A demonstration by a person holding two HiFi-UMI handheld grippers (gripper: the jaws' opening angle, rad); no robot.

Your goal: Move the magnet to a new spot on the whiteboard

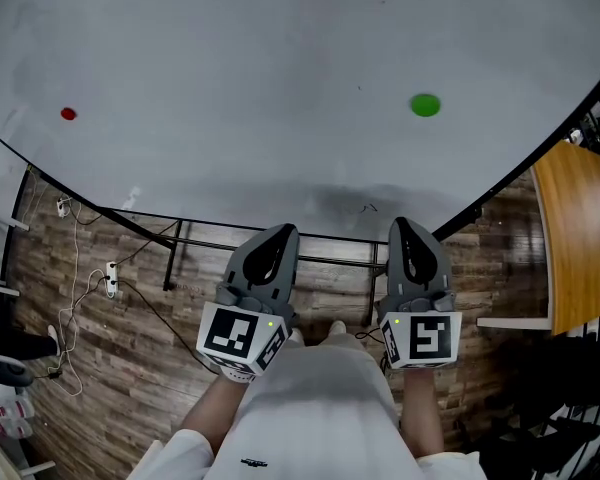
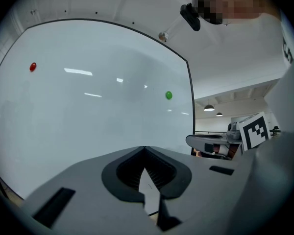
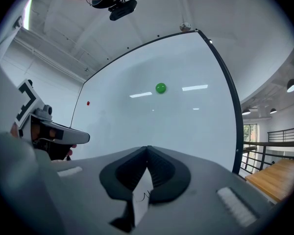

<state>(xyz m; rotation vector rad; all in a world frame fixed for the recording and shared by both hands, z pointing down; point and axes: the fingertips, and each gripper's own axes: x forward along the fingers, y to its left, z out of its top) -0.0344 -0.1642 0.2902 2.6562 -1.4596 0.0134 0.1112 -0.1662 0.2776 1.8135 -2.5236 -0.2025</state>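
The green magnet [image 1: 425, 105] sits on the right part of the whiteboard [image 1: 280, 68], with bare board all round it. A smaller red magnet [image 1: 68, 114] sits far over on the left, well apart from the green one. The task doesn't say which of the two it means, so that's your call.

Your right claw [image 1: 405, 224] is held low, off the board's lower edge. In the head view the green magnet lies nearly straight ahead of it and a touch to its right, so that hand looks the nearer one. Your left claw [image 1: 280, 230] is just beside the right one, and the red magnet lies well off to its left. Both magnets look round, so there's no long axis to line up with.

Each claw's own view shows its jaws pressed together at the tips with nothing between them, and the board beyond. Neither claw touches the board. For a grab you'd likely need to open the right jaws first
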